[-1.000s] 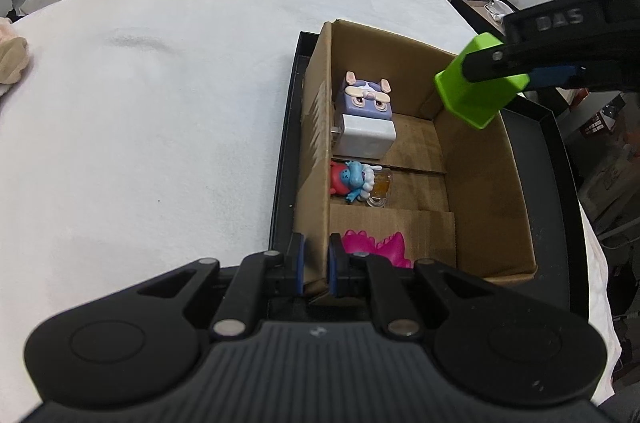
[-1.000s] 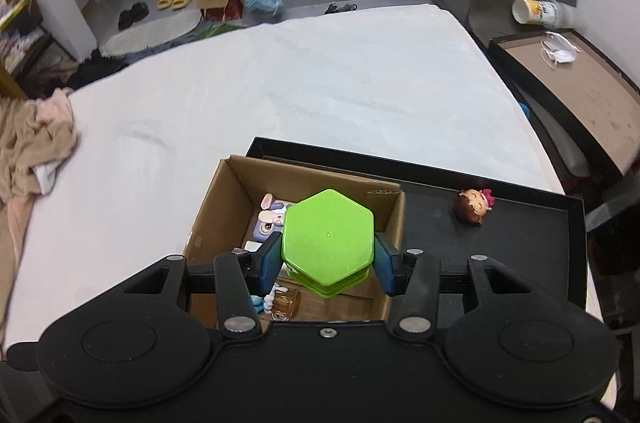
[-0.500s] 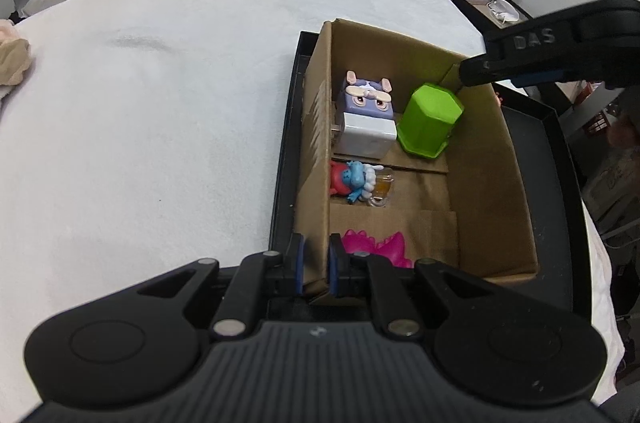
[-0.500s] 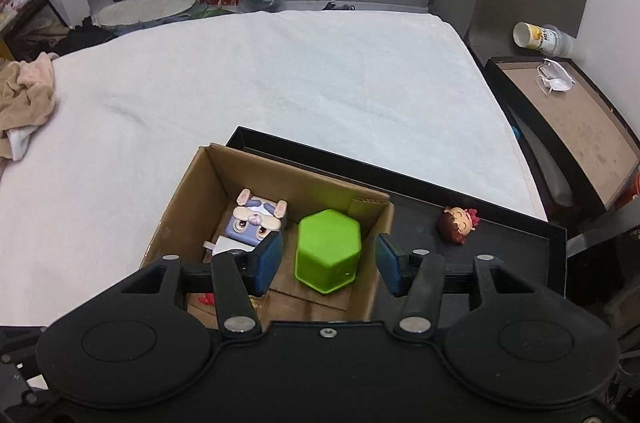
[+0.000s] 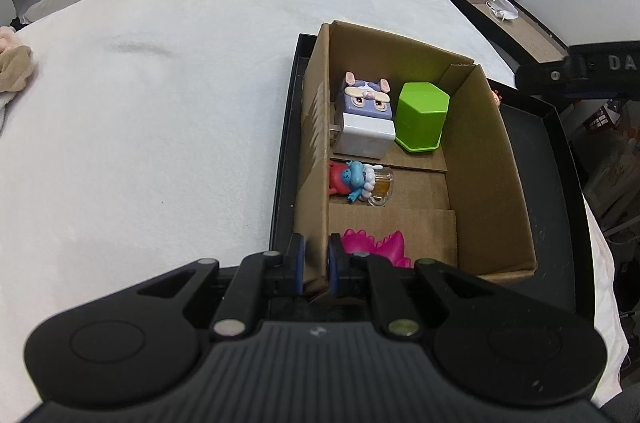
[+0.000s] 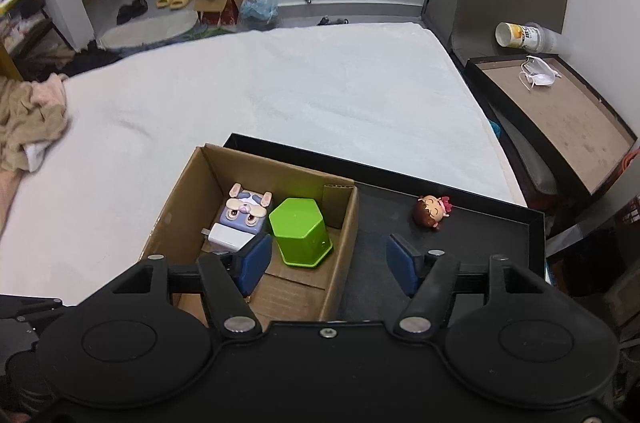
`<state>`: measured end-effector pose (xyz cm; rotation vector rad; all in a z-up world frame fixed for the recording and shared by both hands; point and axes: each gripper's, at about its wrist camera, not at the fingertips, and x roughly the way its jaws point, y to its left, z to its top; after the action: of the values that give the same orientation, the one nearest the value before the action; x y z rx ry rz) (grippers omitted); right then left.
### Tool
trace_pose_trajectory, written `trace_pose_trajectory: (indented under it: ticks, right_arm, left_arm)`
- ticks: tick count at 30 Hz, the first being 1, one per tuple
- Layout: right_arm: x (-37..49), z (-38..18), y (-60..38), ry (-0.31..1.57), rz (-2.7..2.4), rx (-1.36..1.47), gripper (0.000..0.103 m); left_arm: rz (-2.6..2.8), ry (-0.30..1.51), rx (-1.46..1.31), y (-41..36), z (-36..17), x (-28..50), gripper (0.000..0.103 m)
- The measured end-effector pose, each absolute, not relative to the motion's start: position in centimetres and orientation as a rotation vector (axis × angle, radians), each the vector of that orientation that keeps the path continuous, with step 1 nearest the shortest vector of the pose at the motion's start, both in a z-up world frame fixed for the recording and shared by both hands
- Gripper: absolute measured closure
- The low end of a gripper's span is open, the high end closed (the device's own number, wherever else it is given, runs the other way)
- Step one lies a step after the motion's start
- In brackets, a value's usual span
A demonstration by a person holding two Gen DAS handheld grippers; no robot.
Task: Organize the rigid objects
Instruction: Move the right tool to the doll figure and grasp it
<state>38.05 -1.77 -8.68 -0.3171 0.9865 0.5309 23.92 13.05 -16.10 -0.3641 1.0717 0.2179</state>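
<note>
A cardboard box [image 5: 492, 159] [image 6: 176, 223] stands in a black tray [image 5: 560, 191] [image 6: 480, 235] on the bed. In the box are a green hexagonal container [image 5: 421, 117] [image 6: 301, 231], a purple rabbit cube [image 5: 365, 97] [image 6: 245, 210], a white charger [image 5: 364, 139], a red and blue figure [image 5: 352, 179] and a pink toy [image 5: 376, 243]. My left gripper [image 5: 313, 265] is shut on the box's near left wall. My right gripper [image 6: 328, 261] is open and empty above the box's right wall. A small doll [image 6: 431, 211] lies in the tray.
The white bed [image 5: 140, 103] spreads left of and behind the tray. Beige cloth [image 6: 28, 119] lies at the bed's left edge. A black-rimmed side table [image 6: 560, 119] with a mask and a cup stands to the right.
My right gripper opened and let the green container drop into the box's far right corner, then drew back and rose to the right. The left gripper stayed on the box wall.
</note>
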Motion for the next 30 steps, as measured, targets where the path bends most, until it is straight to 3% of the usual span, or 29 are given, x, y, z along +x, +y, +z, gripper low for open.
trace_pose_trajectory:
  ticks: [30]
  right_arm:
    - [43.8, -13.1, -11.2, 0.997, 0.504, -0.130, 0.034]
  left_arm:
    - [0.300, 1.089, -0.322, 11.6, -15.9, 24.3, 0.092]
